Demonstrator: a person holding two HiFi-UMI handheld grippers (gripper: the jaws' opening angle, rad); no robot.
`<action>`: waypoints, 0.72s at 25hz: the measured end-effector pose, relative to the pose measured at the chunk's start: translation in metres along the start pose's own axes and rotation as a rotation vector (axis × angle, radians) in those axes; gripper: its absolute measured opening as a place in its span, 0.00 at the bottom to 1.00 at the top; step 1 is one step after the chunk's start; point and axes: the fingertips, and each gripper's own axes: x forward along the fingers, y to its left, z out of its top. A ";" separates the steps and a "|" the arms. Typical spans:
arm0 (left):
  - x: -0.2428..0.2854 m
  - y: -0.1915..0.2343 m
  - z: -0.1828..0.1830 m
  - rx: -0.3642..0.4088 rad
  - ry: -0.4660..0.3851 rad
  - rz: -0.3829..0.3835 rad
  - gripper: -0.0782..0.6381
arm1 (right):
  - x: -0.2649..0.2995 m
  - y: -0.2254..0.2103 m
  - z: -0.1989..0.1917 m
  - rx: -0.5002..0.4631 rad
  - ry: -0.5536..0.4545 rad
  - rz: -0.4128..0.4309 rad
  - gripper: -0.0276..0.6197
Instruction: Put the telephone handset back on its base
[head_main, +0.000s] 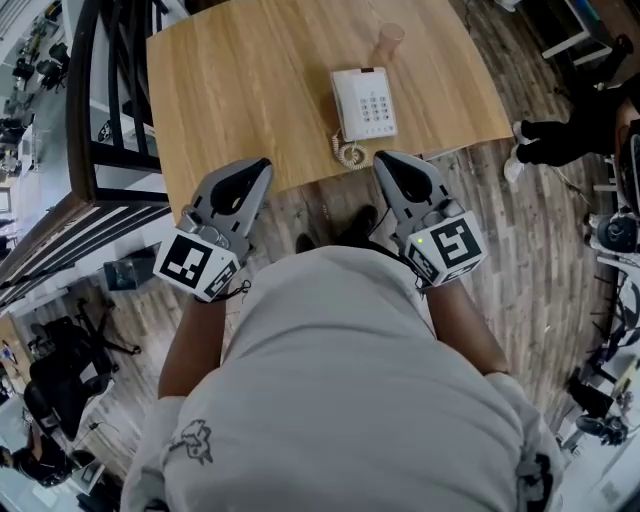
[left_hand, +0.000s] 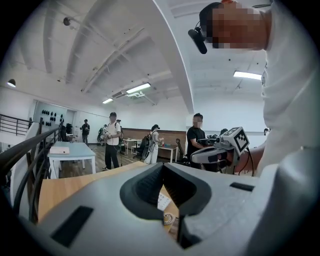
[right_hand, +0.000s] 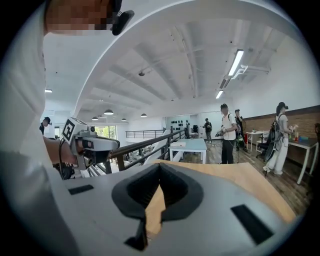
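Observation:
A white telephone stands on the wooden table, keypad to the right. Its handset lies along the base's left side, and the coiled cord hangs by the table's near edge. My left gripper hovers at that edge, left of the phone, shut and holding nothing. On the other side of the cord my right gripper is also shut and empty. In the left gripper view, part of the phone and the cord show through the jaw hollow.
A pinkish cup stands behind the phone. A black railing runs along the table's left side. Several people stand near tables farther off in the room. The person's body fills the lower half of the head view.

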 end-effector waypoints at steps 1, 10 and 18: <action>-0.004 -0.002 -0.002 -0.003 0.001 -0.008 0.12 | -0.004 0.004 -0.001 0.004 0.002 -0.009 0.05; -0.022 -0.028 -0.012 -0.029 -0.003 -0.032 0.12 | -0.031 0.023 -0.011 0.015 0.031 -0.028 0.05; -0.014 -0.066 -0.008 -0.018 -0.010 0.016 0.12 | -0.070 0.013 -0.008 0.000 -0.002 0.025 0.05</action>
